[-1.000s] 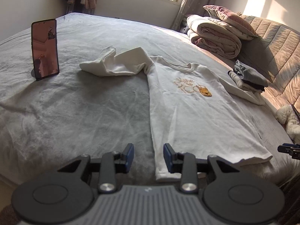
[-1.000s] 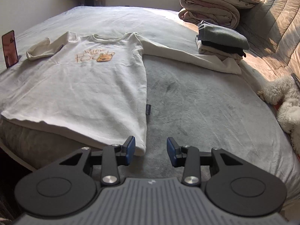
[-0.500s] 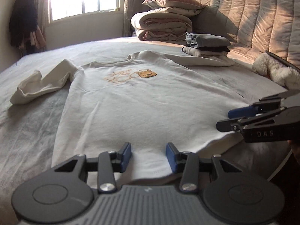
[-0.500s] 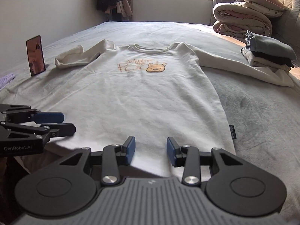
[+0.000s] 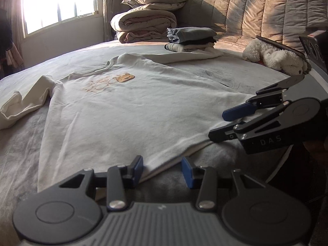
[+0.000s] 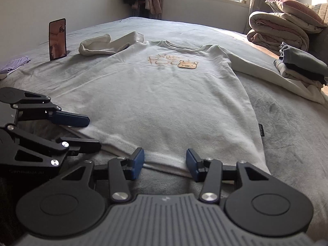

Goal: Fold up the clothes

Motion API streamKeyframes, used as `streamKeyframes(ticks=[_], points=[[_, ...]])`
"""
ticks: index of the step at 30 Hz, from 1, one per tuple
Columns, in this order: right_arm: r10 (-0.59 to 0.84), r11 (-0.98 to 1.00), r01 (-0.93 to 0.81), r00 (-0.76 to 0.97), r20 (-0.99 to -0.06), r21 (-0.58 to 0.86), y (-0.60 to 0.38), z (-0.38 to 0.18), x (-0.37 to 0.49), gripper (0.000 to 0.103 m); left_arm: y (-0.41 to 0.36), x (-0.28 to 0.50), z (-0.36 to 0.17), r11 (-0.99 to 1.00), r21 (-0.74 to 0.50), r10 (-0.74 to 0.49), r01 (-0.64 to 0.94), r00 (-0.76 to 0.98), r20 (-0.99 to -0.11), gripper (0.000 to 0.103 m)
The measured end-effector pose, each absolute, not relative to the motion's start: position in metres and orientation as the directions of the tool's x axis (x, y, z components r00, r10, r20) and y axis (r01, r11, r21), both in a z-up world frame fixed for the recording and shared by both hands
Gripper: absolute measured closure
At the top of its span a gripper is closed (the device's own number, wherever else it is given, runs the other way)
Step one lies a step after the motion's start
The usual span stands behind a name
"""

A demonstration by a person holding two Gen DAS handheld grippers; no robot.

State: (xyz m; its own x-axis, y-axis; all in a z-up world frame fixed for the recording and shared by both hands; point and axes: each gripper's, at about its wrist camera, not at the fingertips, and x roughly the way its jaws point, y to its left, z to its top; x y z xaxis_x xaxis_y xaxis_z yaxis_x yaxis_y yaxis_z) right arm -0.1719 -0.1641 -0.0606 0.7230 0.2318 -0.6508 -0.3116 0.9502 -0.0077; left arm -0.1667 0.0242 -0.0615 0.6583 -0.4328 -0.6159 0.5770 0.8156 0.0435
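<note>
Both sets of fingers sit at the hem of the cream sweatshirt (image 6: 168,102), which lies flat, front up, on the grey bed (image 6: 291,143). My left gripper (image 5: 162,169) has its jaws apart, not pinching; the hem edge runs between the blue pads (image 5: 137,169) without being pressed. My right gripper (image 6: 165,163) is opening, hem just ahead of its pads, nothing clamped. From the right wrist view, the left gripper shows at 9 o'clock, lying on the hem's corner. Bear print (image 6: 187,64) sits at 12 o'clock. One sleeve is bunched toward 11 o'clock, near an upright phone (image 6: 57,39). Other sleeve reaches toward 2 o'clock, touching a stack of folded clothes (image 6: 301,67). Rolled duvets (image 6: 280,28) lie beyond. White plush toy (image 5: 274,56): 2 o'clock, left wrist view.
</note>
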Motion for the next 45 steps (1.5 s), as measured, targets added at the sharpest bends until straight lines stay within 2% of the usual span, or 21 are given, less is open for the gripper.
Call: streamKeyframes(ticks=[2, 5, 8, 10, 15, 18, 25, 28, 32, 36, 40, 42, 43, 45], points=[[0.226, 0.956, -0.292, 0.699, -0.678, 0.017, -0.166, -0.051, -0.168, 0.054, 0.027, -0.164, -0.053, 0.817, 0.009, -0.437, 0.576, 0.630, -0.642, 0.060], [0.227, 0.957, -0.289, 0.679, -0.698, 0.031, -0.167, -0.027, -0.154, 0.054, 0.038, -0.148, -0.028, 0.818, -0.116, -0.498, 0.563, 0.592, -0.634, 0.060], [0.232, 0.955, -0.294, 0.675, -0.700, 0.034, -0.171, -0.003, -0.127, 0.051, 0.048, -0.122, -0.003, 0.840, -0.146, -0.494, 0.523, 0.623, -0.607, 0.058], [0.236, 0.954, -0.298, 0.673, -0.701, 0.036, -0.173, 0.013, -0.109, 0.051, 0.053, -0.100, 0.007, 0.870, -0.123, -0.447, 0.477, 0.661, -0.602, 0.057], [0.208, 0.952, -0.305, 0.697, -0.686, -0.022, -0.172, 0.036, -0.067, 0.048, 0.064, -0.032, 0.012, 0.944, -0.094, -0.295, 0.318, 0.679, -0.673, 0.052], [0.206, 0.956, -0.293, 0.690, -0.694, -0.008, -0.180, 0.033, -0.036, 0.044, 0.075, 0.006, 0.008, 0.964, -0.115, -0.250, 0.240, 0.668, -0.700, 0.049], [0.185, 0.983, -0.136, 0.652, -0.735, 0.126, -0.222, 0.010, 0.045, 0.044, 0.112, 0.089, -0.019, 0.973, -0.231, -0.161, -0.031, 0.624, -0.765, 0.048], [0.178, 0.982, -0.062, 0.646, -0.742, 0.181, -0.244, -0.005, 0.074, 0.044, 0.126, 0.112, -0.034, 0.950, -0.293, -0.159, -0.112, 0.632, -0.758, 0.048], [0.181, 0.960, 0.047, 0.651, -0.737, 0.277, -0.282, -0.028, 0.094, 0.044, 0.148, 0.125, -0.052, 0.878, -0.436, -0.191, -0.195, 0.693, -0.695, 0.048], [0.224, 0.904, 0.127, 0.671, -0.707, 0.407, -0.319, -0.047, 0.098, 0.044, 0.158, 0.124, -0.059, 0.802, -0.535, -0.166, -0.265, 0.761, -0.627, 0.053], [0.261, 0.841, 0.166, 0.710, -0.654, 0.516, -0.338, -0.054, 0.106, 0.044, 0.158, 0.125, -0.063, 0.784, -0.540, -0.112, -0.306, 0.786, -0.608, 0.056], [0.266, 0.805, 0.187, 0.734, -0.625, 0.563, -0.345, -0.057, 0.110, 0.044, 0.159, 0.125, -0.065, 0.775, -0.542, -0.084, -0.326, 0.797, -0.599, 0.069], [0.268, 0.786, 0.196, 0.746, -0.610, 0.586, -0.348, -0.059, 0.113, 0.047, 0.160, 0.125, -0.065, 0.778, -0.534, -0.071, -0.331, 0.798, -0.599, 0.074], [0.261, 0.757, 0.223, 0.758, -0.598, 0.614, -0.357, -0.062, 0.115, 0.063, 0.163, 0.127, -0.066, 0.785, -0.517, -0.047, -0.342, 0.799, -0.600, 0.084]])
